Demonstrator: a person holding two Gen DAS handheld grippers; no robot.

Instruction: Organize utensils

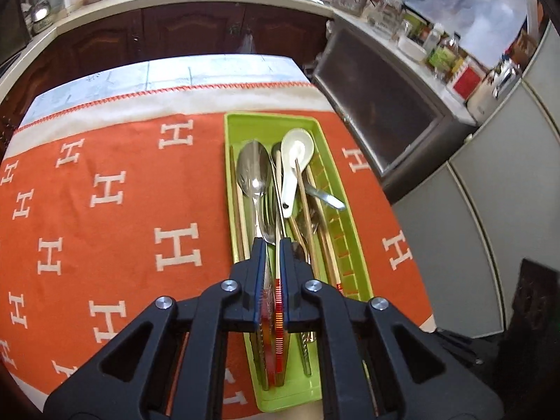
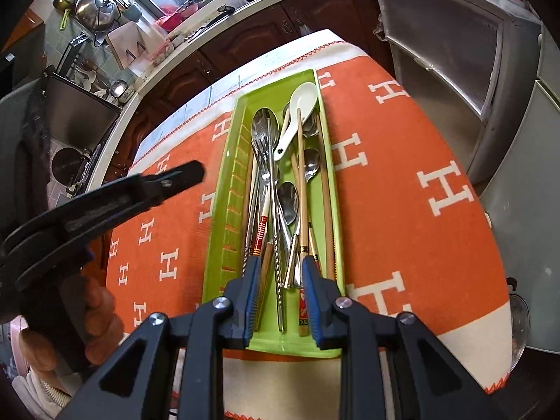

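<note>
While both tools hang over the near end of the green tray (image 1: 233,129), each points forward along its length. The left tool (image 1: 272,241) tilts down over the tray, its fingers drawn close with only a narrow slot between them; a thin metal utensil and a red-banded chopstick (image 1: 279,311) run through that slot, but whether the pads actually pinch them I cannot tell. Ahead of its tips lie a large steel spoon (image 1: 252,171) and, slightly right, a white ceramic spoon (image 1: 295,154) with a wooden chopstick crossing its bowl.

The right tool (image 2: 282,262) sits level above the tray's near end, fingers spread apart, holding nothing; utensil handles lie below the gap. To its left, the left tool shows side-on, gripped by a bare hand (image 2: 96,318), raised beside the tray.

The tray rests on an orange cloth (image 1: 122,231) with white H marks covering the surface.
</note>
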